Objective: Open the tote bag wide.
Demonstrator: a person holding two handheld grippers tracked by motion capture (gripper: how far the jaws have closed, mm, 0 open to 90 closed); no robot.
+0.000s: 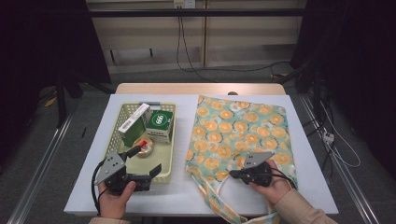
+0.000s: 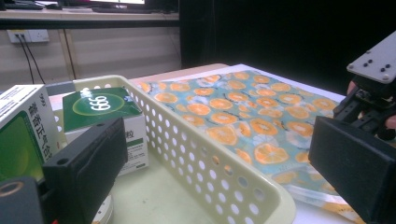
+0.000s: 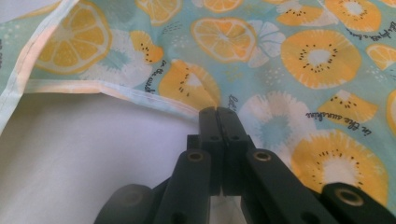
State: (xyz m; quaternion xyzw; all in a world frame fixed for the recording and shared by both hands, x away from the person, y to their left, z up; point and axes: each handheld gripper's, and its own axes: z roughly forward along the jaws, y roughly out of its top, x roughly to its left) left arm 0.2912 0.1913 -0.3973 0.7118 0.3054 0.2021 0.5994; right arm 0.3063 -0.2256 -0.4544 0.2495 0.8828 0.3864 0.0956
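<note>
A cream perforated basket [image 1: 173, 140] [image 2: 196, 158] holds a white-and-green box [image 1: 133, 123] [image 2: 21, 135], a green "999" box [image 1: 161, 123] [image 2: 100, 105] and a round tin [image 1: 144, 148]. To its right lies a flat tote bag [image 1: 238, 130] [image 2: 233, 107] [image 3: 299, 56] printed with orange slices. My left gripper [image 1: 145, 160] is open at the basket's near right corner, one jaw inside the basket near the tin and the other outside its wall. My right gripper [image 1: 232, 174] [image 3: 217, 114] is shut on the hem at the bag's mouth. It also appears in the left gripper view, right gripper [image 2: 369, 102].
Everything rests on a white board [image 1: 187, 196] over a wooden table. The bag's handles [image 1: 224, 205] trail toward the near edge between my two hands. Cables and dark stands surround the table on the floor.
</note>
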